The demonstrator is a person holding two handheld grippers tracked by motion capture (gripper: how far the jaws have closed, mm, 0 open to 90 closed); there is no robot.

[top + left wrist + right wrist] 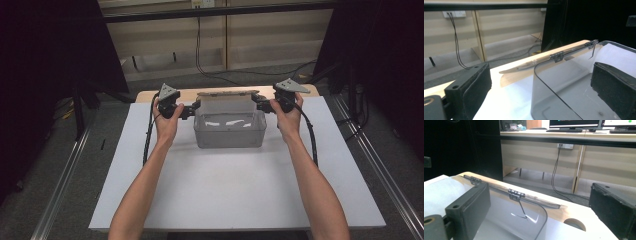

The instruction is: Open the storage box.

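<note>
Two grippers flank a clear plastic bin (229,131) that sits toward the far side of a white table (235,190). From the high view we see the left gripper (194,108) at the bin's left end and the right gripper (258,100) at its right end, each held in a hand (forearms come in from the bottom edge). Both sit up at rim height near the back corners.

Left gripper view: we see the jaws wide apart, one jaw outside the bin's end wall, the other inside the bin (574,82). Wall runs between them; pads do not look pressed on it, so we call this claw open, straddling the wall, gripping nothing.

Right gripper view: same story mirrored. Jaws spread wide, left jaw over the bin's inside, right jaw outside it above the table. Bin rim (541,220) curves between them. Open, not clamped.

Lid (227,93) is swung back behind the bin, hanging on dark hinges (557,56) along the rear rim; it lies toward a bare wooden strip (150,95) at the table's far edge. In the right gripper view we see two hinges (516,193) and a thin dark wire below one.

Bin looks empty bar glare streaks on its floor. Cables (148,135) trail from each gripper back toward the person.
</note>
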